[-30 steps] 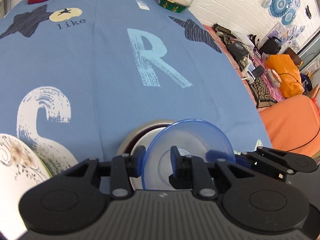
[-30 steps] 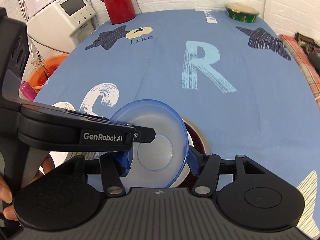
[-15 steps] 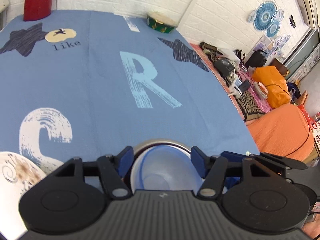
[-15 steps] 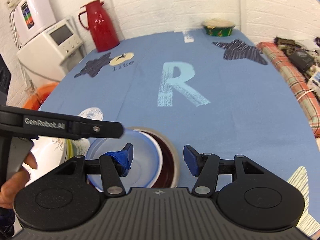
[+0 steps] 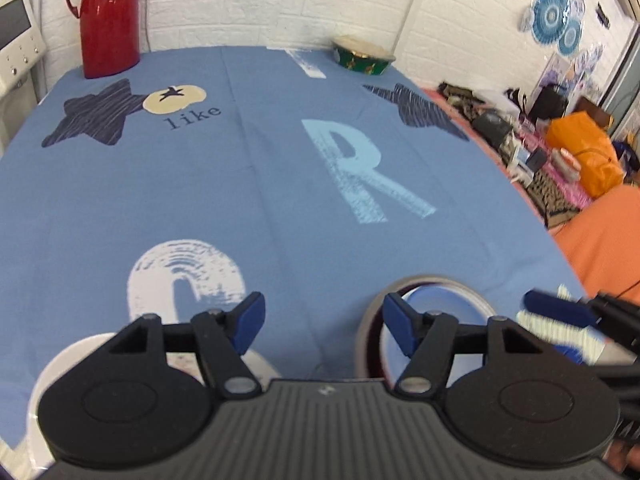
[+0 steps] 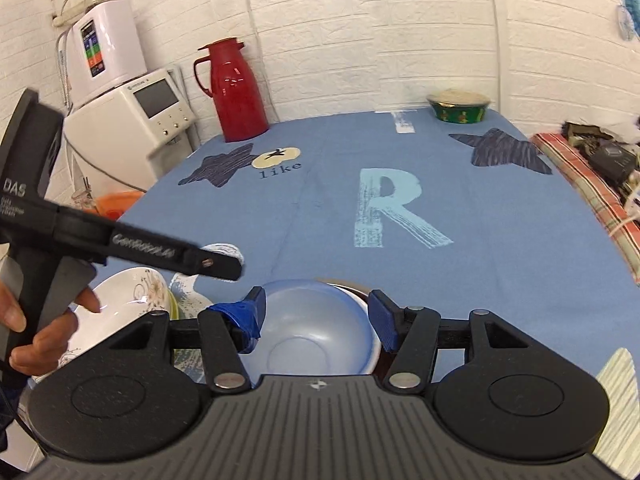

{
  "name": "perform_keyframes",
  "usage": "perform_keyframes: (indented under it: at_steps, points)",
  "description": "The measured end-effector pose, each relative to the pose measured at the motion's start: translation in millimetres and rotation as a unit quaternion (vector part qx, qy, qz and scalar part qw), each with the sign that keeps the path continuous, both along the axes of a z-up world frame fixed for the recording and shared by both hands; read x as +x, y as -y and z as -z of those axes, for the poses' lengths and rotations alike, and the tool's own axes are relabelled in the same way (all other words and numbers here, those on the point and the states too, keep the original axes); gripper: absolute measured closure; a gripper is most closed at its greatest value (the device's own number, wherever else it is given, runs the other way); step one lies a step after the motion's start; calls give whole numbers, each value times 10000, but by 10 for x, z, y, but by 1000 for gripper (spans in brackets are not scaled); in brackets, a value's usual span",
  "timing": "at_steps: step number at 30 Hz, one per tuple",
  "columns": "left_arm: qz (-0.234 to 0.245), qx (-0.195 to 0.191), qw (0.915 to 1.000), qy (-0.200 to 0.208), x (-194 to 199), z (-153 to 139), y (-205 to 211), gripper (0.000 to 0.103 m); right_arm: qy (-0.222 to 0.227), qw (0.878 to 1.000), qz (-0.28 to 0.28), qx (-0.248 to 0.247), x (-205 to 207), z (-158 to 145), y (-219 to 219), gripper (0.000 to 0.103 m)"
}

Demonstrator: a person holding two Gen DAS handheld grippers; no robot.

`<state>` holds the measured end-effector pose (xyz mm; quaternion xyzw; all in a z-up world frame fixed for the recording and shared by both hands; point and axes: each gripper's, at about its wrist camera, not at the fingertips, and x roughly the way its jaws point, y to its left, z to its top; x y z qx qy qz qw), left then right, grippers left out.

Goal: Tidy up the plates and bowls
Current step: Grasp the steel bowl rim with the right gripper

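- Where the left gripper (image 5: pixel 322 322) pinched it a second ago, the translucent blue plastic bowl (image 6: pixel 316 330) now sits nested in the white bowl inside the dark-rimmed bowl (image 5: pixel 424 282), at 6 o'clock on the blue printed tablecloth (image 6: pixel 320 208)
- Both the left gripper and the right gripper (image 6: pixel 314 316) are spread and empty, so this nesting looks done; the white floral bowl (image 6: pixel 120 300) at 8 o'clock probably comes next

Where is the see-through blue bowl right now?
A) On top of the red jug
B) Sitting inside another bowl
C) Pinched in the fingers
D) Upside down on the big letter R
B: the blue bowl sits nested in a white bowl inside a dark bowl, and both the right gripper and the left gripper are open and empty.
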<state>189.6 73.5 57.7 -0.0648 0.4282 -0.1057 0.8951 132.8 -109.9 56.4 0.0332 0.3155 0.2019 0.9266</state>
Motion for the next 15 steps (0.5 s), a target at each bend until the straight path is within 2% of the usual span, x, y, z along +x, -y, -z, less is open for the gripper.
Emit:
perform_keyframes:
  at_steps: [5, 10, 15]
  points:
    - [405, 20, 9977, -543, 96, 79, -157, 36, -244, 9986, 438, 178, -55, 104, 216, 61]
    - [1128, 97, 9897, -881, 164, 126, -97, 35, -529, 9943, 790, 489, -114, 231, 367, 61]
    - [1447, 91, 9817, -1236, 274, 236, -4, 35, -665, 9924, 935, 453, -163, 283, 432, 60]
